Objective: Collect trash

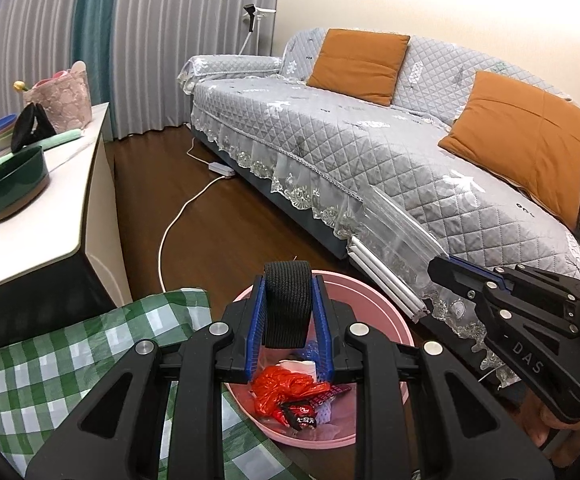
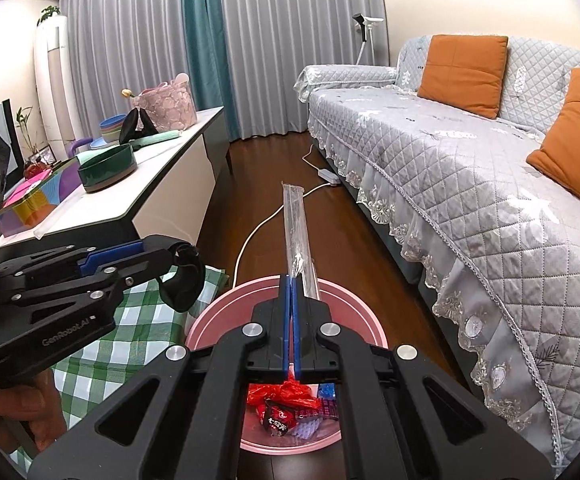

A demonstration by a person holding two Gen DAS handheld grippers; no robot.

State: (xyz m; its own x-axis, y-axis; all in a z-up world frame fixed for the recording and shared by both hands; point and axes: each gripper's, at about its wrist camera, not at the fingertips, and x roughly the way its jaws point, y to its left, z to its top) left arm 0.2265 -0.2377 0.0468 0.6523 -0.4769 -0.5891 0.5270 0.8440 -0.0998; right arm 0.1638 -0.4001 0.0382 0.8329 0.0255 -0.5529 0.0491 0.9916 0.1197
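Note:
A pink trash bin (image 1: pixel 374 312) stands on the floor below both grippers and holds a red plastic bag (image 1: pixel 286 390) and snack wrappers; it also shows in the right wrist view (image 2: pixel 218 312). My left gripper (image 1: pixel 288 284) is shut on a black fabric strap (image 1: pixel 288 304) and holds it over the bin. My right gripper (image 2: pixel 292 280) is shut on a long clear plastic sleeve (image 2: pixel 298 224) with white straws inside, held over the bin's rim. The sleeve (image 1: pixel 394 236) and the right gripper (image 1: pixel 442 266) show at the right of the left wrist view.
A green checked cloth (image 1: pixel 70 356) lies left of the bin. A white cabinet (image 2: pixel 170 200) with bowls and a basket stands at the left. A grey quilted sofa (image 2: pixel 470 168) with orange cushions runs along the right. A white cable (image 2: pixel 258 232) crosses the wood floor.

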